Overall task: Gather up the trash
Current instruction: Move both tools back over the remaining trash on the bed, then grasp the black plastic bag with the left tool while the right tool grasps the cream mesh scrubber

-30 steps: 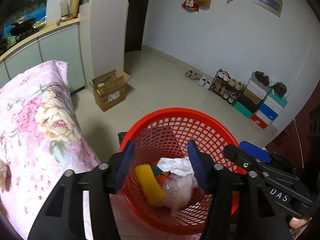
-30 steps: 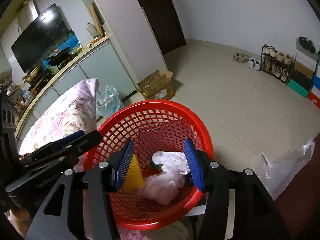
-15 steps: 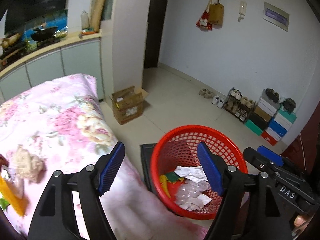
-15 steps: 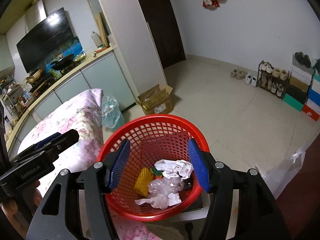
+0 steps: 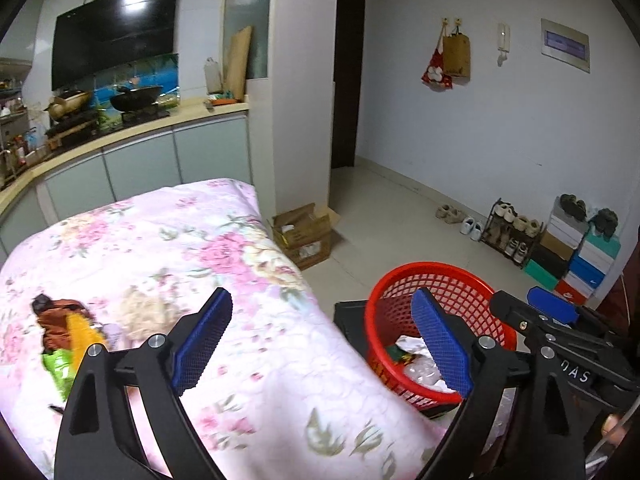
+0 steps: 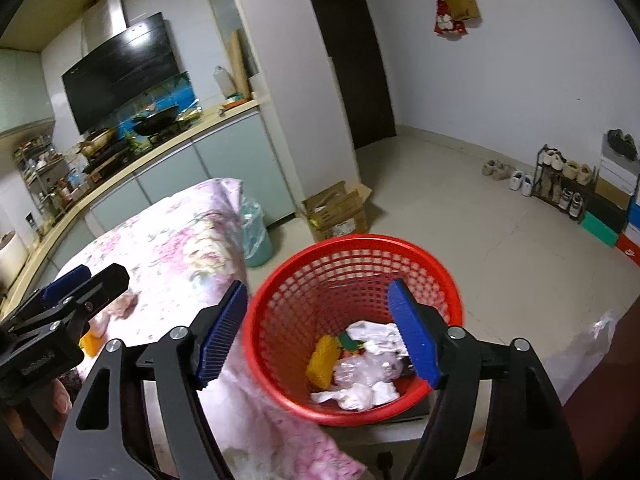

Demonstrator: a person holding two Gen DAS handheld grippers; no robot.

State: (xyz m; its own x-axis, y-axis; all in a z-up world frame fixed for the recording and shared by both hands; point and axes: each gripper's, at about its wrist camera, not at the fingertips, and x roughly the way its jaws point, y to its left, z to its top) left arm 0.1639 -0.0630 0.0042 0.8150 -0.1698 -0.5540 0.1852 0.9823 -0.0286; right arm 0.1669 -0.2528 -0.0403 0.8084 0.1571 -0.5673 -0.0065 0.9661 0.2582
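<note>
We hold our left gripper [image 5: 322,340] above the right edge of the flowered cloth [image 5: 168,248], its jaws opening wide with nothing between them. Our right gripper [image 6: 320,338] hangs over the red basket [image 6: 352,248], jaws also opening and empty. The basket stands upright, mouth up, just right of the cloth's edge, with bare floor [image 6: 460,208] far and right of it. Inside lie crumpled paper [image 6: 372,336], clear plastic [image 6: 368,368] and a yellow wrapper [image 6: 322,360] with its long axis running near to far. More scraps [image 5: 70,332] lie on the cloth at the near left. The right gripper's body reads "DAS" in the left view; writing on the cardboard box [image 6: 340,212] is unreadable.
</note>
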